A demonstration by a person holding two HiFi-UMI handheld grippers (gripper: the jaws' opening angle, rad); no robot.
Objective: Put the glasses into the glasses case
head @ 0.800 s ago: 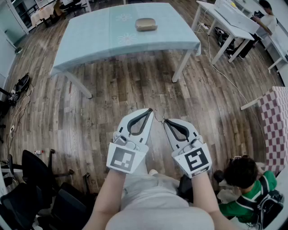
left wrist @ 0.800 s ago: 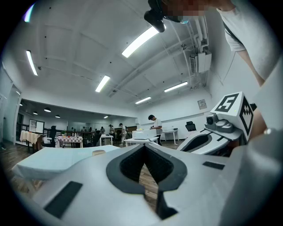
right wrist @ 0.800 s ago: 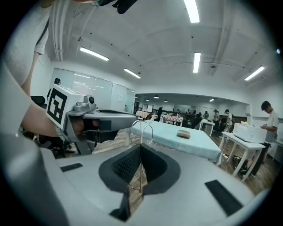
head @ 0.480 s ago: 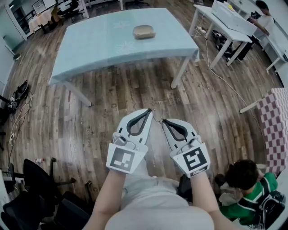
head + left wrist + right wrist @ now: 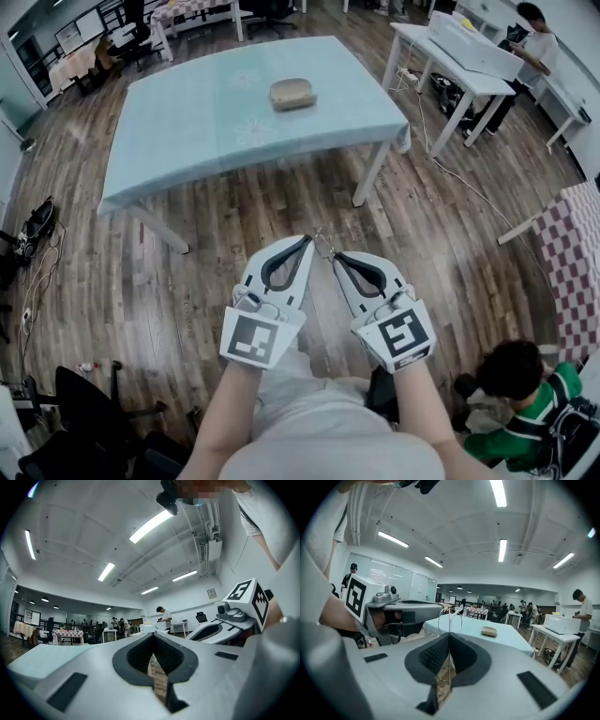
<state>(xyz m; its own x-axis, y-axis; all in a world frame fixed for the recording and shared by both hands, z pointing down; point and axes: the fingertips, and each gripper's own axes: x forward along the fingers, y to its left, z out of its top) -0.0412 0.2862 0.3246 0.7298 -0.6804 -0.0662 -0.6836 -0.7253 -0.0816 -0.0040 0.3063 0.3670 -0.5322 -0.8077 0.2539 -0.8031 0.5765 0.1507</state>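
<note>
A tan glasses case point(image 5: 292, 94) lies closed on the light blue table point(image 5: 187, 131), well ahead of both grippers, and shows again as the case point(image 5: 489, 631) in the right gripper view. My right gripper point(image 5: 336, 255) is shut on thin wire glasses point(image 5: 322, 242). The glasses frame point(image 5: 451, 615) sticks up past its tips point(image 5: 449, 635). My left gripper point(image 5: 306, 241) is held close beside it over the wooden floor. Its jaws meet at the tip point(image 5: 152, 637) with nothing between them. Both grippers are short of the table's near edge.
A white desk point(image 5: 450, 56) with a box and a standing person point(image 5: 525, 28) is at the right. A seated person in green point(image 5: 516, 394) is at the lower right, near a checkered cloth point(image 5: 572, 253). Black chairs point(image 5: 75, 412) and cables are at the lower left.
The table and case have slid lower in the head view, so they look nearer. Both grippers keep their pose, and the right one still holds the glasses.
</note>
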